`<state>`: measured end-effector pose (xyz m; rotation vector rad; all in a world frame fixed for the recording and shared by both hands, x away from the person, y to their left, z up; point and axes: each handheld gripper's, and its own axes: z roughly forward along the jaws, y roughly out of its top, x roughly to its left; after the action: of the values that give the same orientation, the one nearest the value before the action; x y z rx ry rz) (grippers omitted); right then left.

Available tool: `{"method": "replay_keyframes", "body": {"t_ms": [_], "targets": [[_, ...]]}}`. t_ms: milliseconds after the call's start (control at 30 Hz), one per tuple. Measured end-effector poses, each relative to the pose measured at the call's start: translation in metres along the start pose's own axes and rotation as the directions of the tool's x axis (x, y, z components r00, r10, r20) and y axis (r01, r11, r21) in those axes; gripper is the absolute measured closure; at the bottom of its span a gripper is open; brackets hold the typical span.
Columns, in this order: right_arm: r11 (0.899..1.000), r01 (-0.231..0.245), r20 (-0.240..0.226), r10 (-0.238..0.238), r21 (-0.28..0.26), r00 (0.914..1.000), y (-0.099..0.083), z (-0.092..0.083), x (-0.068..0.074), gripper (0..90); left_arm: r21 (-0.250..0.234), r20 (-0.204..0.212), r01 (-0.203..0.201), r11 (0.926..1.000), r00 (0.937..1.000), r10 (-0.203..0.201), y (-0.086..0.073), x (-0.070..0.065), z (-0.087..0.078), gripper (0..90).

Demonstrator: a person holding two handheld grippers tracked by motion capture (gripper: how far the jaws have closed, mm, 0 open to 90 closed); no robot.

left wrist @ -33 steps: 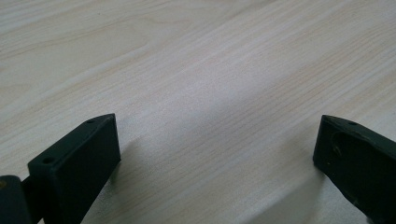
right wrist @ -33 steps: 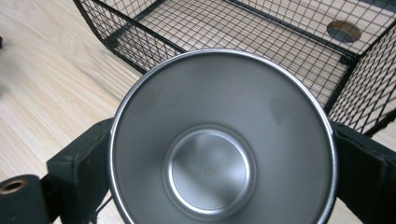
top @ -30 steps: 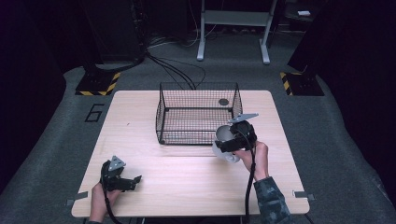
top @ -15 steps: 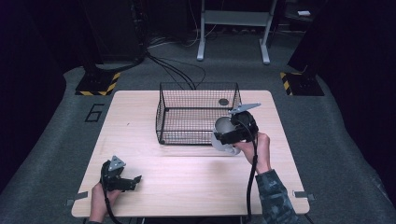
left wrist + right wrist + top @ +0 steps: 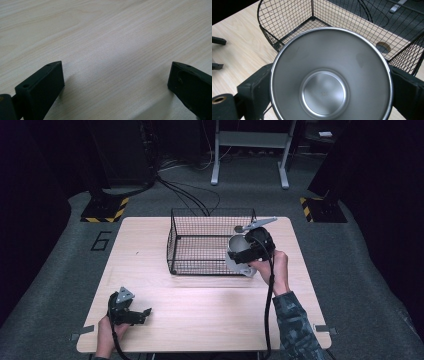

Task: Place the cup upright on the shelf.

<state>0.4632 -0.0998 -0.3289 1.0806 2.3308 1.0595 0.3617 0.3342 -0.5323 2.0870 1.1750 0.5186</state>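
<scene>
A single black numeral "6" point(image 5: 101, 240) — on the grey floor mat point(image 5: 60, 270) left of the table point(image 5: 200, 310).

The round steel bowl point(image 5: 331, 75) is brushed metal with a soft satin sheen, brighter on its flat base. The black wire-mesh basket point(image 5: 312, 22) looks like coated metal, dull. The pale wooden worktop point(image 5: 105, 37) shows fine grain, smooth and matt. At 6 o'clock, the right gripper point(image 5: 329, 82) is matt black plastic.
</scene>
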Motion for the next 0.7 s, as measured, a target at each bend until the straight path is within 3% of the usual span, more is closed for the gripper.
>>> {"method": "replay_keyframes", "body": {"t_ms": [700], "targets": [[1.0,0.005,0.012,-0.005,0.017,0.9999,0.036,0.029,-0.015,5.7,-0.001,0.0,0.001,1.0,1.0,-0.001,0.0,0.0,0.0,0.6]]}}
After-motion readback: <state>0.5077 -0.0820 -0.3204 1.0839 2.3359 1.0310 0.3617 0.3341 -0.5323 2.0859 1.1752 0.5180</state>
